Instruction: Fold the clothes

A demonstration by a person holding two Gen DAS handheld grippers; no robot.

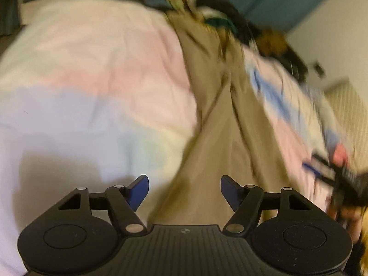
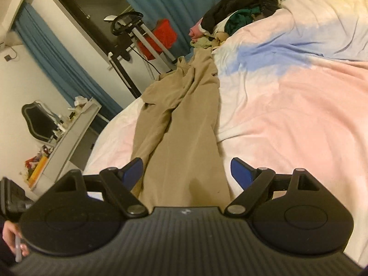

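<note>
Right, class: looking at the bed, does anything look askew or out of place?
Yes. The beige trousers lie crumpled, legs twisted across each other rather than flat, and a heap of unfolded clothes sits at the far edge of the bed.

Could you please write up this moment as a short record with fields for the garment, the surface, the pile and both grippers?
garment: beige trousers, laid out lengthwise, still wrinkled, not folded
surface: pastel bedspread in pink, blue and white
pile: unsorted clothes at the far end of the trousers
left gripper: open, trouser cloth below the gap, pads not pressing
right gripper: open, above the near trouser end, nothing gripped
</note>
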